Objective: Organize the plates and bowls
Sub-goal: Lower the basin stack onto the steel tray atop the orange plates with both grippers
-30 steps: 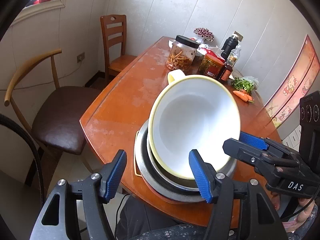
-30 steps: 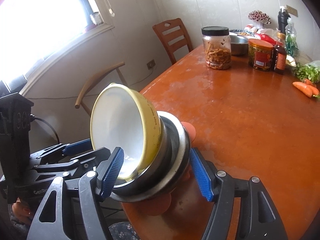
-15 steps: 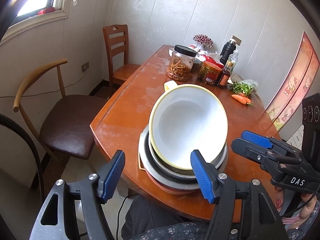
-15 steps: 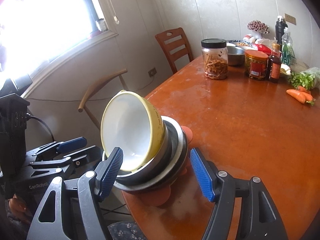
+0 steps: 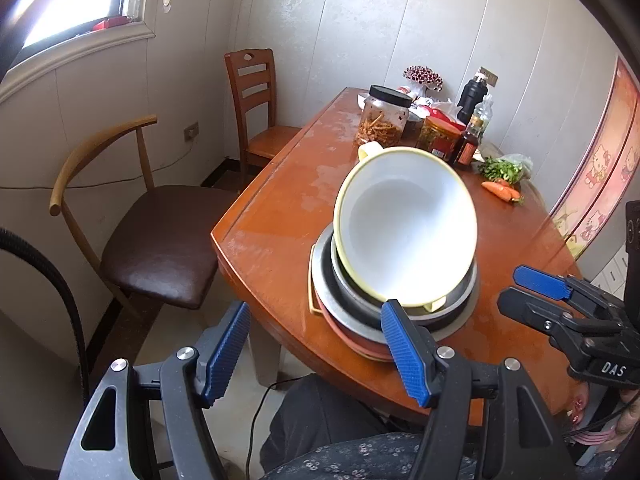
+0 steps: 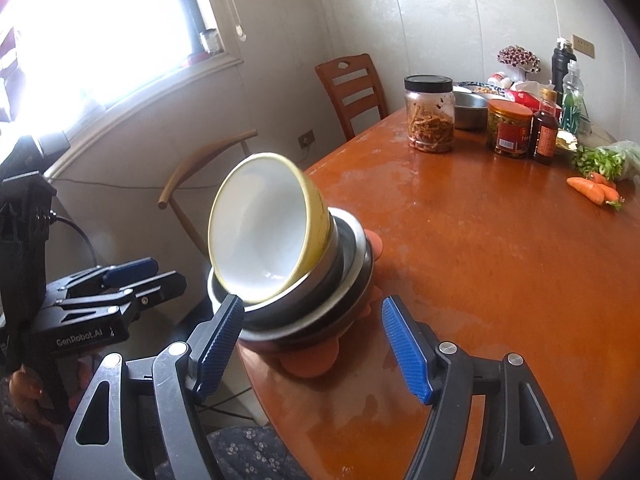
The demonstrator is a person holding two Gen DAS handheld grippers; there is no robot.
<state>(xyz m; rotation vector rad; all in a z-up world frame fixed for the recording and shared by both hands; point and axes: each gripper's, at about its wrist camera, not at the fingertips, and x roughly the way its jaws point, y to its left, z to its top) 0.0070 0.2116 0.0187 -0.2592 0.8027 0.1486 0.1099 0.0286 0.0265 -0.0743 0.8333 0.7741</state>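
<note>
Nested stack at the table's near corner, both grippers standing off empty.

The yellow-rimmed white ceramic bowl (image 5: 406,226) leans tilted atop steel bowls (image 5: 352,300) and a terracotta-coloured plate (image 5: 352,346) on the orange wooden table (image 5: 280,208). The left gripper (image 5: 316,354) and right gripper (image 6: 312,346) have jaws about half open, holding nothing. To finish well, I judge: take the yellow bowl's rim at its 6 o'clock edge, steady the steel rim from 3 o'clock, and level it gently so it doesn't slide off.

two chairs (image 5: 256,120) – two carrots (image 6: 592,190), two jars (image 6: 430,114)
</note>
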